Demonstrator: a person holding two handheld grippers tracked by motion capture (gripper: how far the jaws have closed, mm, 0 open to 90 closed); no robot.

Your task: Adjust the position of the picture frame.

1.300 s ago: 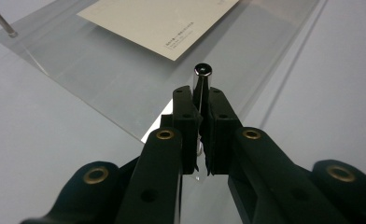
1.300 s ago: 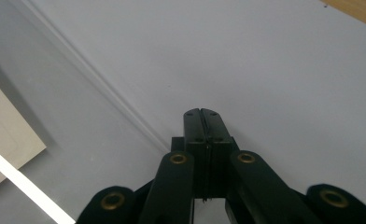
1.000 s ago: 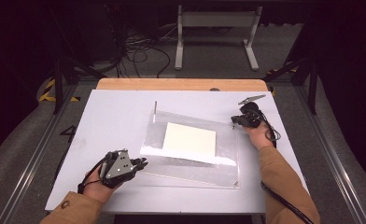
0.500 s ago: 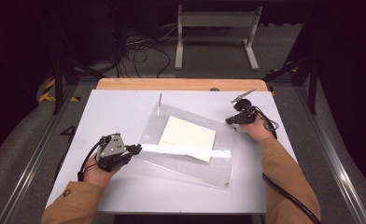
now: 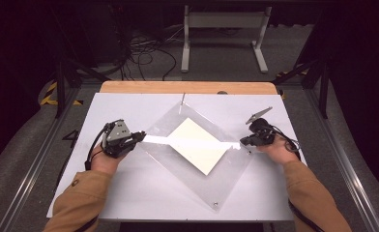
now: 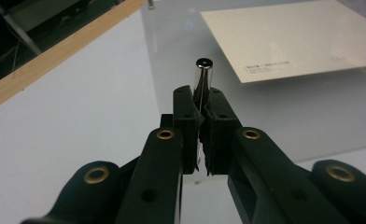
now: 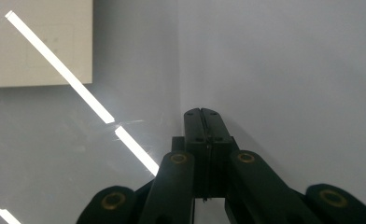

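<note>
**Clear sheet swinging round between your two grippers**

You are turning the clear plastic sheet (image 5: pixel 197 164) on the table (image 5: pixel 129 193). A second ago it was lying square to you; now it is sitting as a diamond, one corner at each gripper, so the rotation is well under way and both grips are carrying it.

Your left gripper (image 5: pixel 138 137) is clenching a small metal post (image 6: pixel 203 74) that is standing at the sheet's corner just ahead of its jaws. The left gripper view is making this plain: the post's round top is rising above the closed black jaws, with the sheet spreading away beyond it and the cream paper (image 6: pixel 302 37) lying under the plastic, ahead and to the right. The high view is giving you none of that detail; there the post is lost against the gripper.

Your right gripper (image 5: pixel 244 141) is pressing its jaws together on the opposite corner. In the right gripper view (image 7: pixel 204 116) they are looking fully shut, probably pinching the sheet's thin edge, though the plastic is too clear to be sure. That view is also catching a bright strip of reflected light (image 7: pixel 59 65) running across the sheet ahead and to the left.

The high view alone is showing two more posts, one at the far corner (image 5: pixel 182 99) and one at the near corner (image 5: pixel 215 205).
</note>
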